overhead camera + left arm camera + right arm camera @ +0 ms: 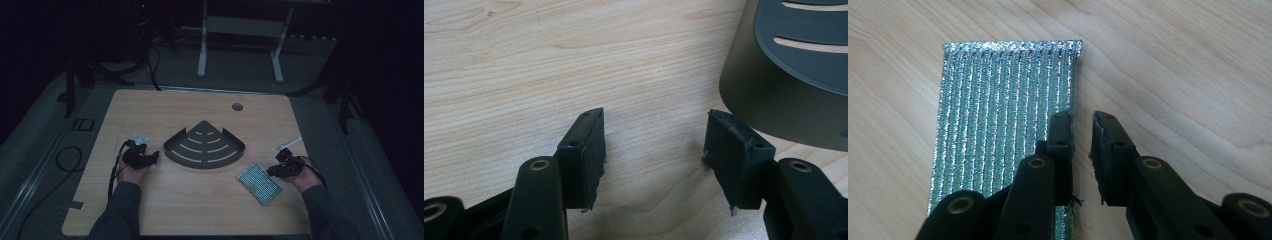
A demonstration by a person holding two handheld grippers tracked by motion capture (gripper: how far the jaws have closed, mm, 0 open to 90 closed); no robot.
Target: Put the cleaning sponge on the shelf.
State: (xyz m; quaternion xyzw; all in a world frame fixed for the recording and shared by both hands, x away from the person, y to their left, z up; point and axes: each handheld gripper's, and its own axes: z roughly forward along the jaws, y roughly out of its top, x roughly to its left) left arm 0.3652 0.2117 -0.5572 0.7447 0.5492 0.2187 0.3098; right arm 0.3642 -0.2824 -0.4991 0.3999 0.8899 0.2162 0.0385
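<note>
While the right hand-held gripper (1082,150) hangs just over the long edge of the silver-green woven mat (1003,120), its jaws stand a narrow gap apart with nothing pinched between them: one pad lies above the mat's edge, the other above bare wood. The mat lies flat on the bench (165,210) toward the near right, well apart from the dark quarter-round corner shelf (205,146) at the middle.

Judged from its look, the mat is light, thin and limp (a metallic, ribbed weave with a stitched band along its far end), so it would probably sag or fold if lifted from one corner alone. Its glittery face may be a little slick, while the ribs should give the pads some bite. Because it lies flush on the wood, the sensible hold is at an edge, with one pad sliding under the border and the other pressing from above; the stitched end looks the firmest place. It does not appear fragile, though creasing is possible.

The left hand-held gripper (654,150) has its jaws wide apart and empty, low over the wood just beside the shelf's curved outer wall (774,100). That shelf looks stiff and heavier, a slotted metal or plastic tray; its raised rim offers the clearest place to clamp.
</note>
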